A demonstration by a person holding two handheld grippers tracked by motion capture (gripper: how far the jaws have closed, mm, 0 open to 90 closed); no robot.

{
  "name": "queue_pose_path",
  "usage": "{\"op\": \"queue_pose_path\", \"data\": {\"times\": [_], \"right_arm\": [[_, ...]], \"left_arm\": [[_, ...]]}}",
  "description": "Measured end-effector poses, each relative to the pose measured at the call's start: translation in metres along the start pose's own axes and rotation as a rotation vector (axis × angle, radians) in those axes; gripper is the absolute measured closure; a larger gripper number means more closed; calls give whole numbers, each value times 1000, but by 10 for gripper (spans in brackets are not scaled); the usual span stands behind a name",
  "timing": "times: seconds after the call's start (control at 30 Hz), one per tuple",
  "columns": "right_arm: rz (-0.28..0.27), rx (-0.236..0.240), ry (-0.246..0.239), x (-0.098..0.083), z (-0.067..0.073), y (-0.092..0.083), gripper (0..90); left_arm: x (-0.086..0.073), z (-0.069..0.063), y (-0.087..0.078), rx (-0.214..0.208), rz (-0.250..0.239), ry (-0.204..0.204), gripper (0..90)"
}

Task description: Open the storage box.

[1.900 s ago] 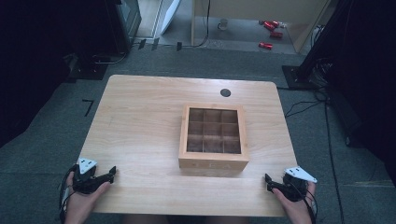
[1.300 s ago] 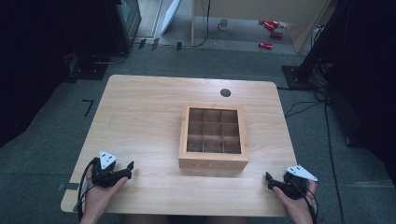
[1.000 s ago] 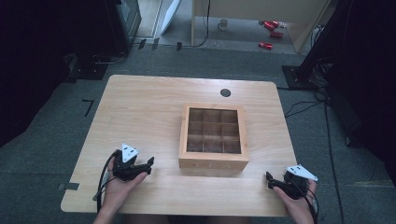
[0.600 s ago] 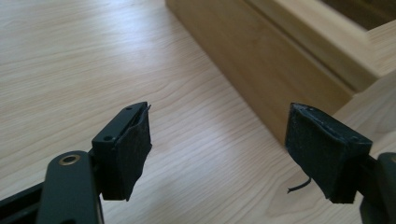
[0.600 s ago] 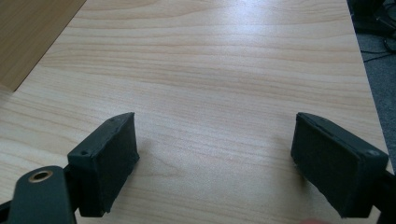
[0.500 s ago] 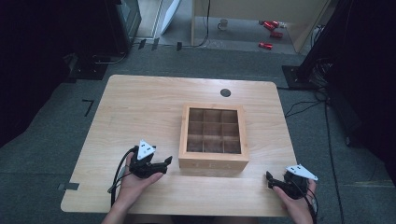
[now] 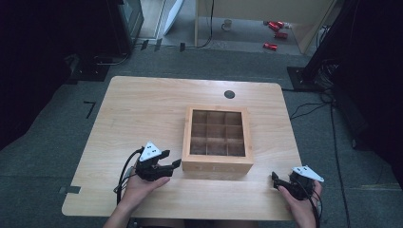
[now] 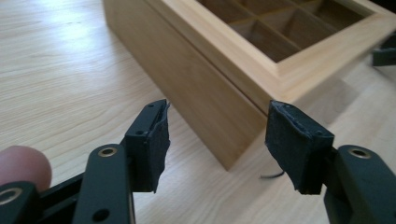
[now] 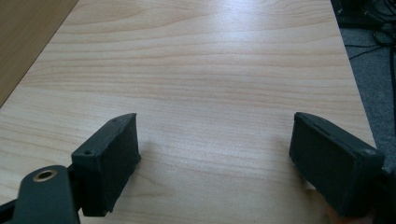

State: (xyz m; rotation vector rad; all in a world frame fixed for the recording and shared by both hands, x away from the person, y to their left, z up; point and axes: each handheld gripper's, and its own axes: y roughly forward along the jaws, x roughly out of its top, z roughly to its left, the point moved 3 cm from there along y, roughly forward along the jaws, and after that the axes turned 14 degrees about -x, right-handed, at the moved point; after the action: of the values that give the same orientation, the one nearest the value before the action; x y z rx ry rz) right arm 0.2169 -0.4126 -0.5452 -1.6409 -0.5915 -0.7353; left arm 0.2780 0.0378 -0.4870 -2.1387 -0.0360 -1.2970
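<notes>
A square wooden box (image 7: 217,163) with a grid of open compartments stands on the table, right of the middle. My left gripper (image 7: 176,165) lies low at the box's near left corner, pointing right at it. In the left gripper view the jaws (image 8: 217,140) frame that corner of the box (image 8: 205,88) just ahead; they have just been closing, but the pads touch nothing. Near the table's front right corner my right gripper (image 7: 274,178) rests open, with only bare wood between its pads (image 9: 116,158). The box's side (image 9: 23,37) shows at the upper left of the right gripper view.
The light wooden table (image 7: 152,109) has a dark round cable hole (image 7: 229,94) near its far edge. Grey carpet surrounds it, with red cans (image 7: 273,28) and cables on the floor beyond. The table's right edge (image 9: 348,60) runs close beside the right gripper.
My left hand has slid rightward along the table's front, from the near left corner to the box's near left corner, and its jaws look narrower. The right gripper has not moved.
</notes>
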Motion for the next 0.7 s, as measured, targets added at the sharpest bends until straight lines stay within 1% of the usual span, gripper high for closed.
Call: {"op": "queue_pose_path", "data": {"times": [0.03,0.1,0.13,0.17,0.2,0.23,0.3,0.37,0.47,0.5,0.53,0.57,0.6,0.63,0.67,0.7], "right_arm": [[-1,0,5,0,0,0,158],[-1,11,15,0,0,0,158],[-1,19,27,1,0,-1,158],[-2,24,33,1,1,-2,158],[-5,31,40,2,1,-3,159],[-5,31,40,2,1,-3,159],[-20,45,56,6,4,-7,168],[-32,56,60,10,7,-11,175],[-47,70,54,14,12,-16,182],[-47,70,54,14,12,-16,182],[-62,90,48,19,17,-20,185],[-63,97,50,20,20,-22,186],[-63,97,50,20,20,-22,186],[-68,108,47,22,23,-23,187],[-82,128,32,26,31,-27,188],[-82,128,32,26,31,-27,188]], "left_arm": [[0,-2,0,1,-1,6,445],[1,-5,-2,-24,-8,9,466],[1,-6,-2,-35,-7,13,476],[1,-6,-2,-35,-7,13,469],[2,-11,-2,-52,12,32,470],[2,-11,-2,-52,12,32,472],[1,-17,-1,-68,27,56,476],[0,-21,3,-65,47,69,483],[-1,-23,7,-63,52,67,507],[-2,-24,9,-60,57,59,507],[-3,-24,13,-52,67,49,535],[-3,-24,13,-52,67,49,547],[-3,-24,15,-51,73,46,547],[-3,-24,16,-54,80,42,571],[-3,-24,17,-46,84,39,590],[-3,-24,17,-46,84,39,600]]}}
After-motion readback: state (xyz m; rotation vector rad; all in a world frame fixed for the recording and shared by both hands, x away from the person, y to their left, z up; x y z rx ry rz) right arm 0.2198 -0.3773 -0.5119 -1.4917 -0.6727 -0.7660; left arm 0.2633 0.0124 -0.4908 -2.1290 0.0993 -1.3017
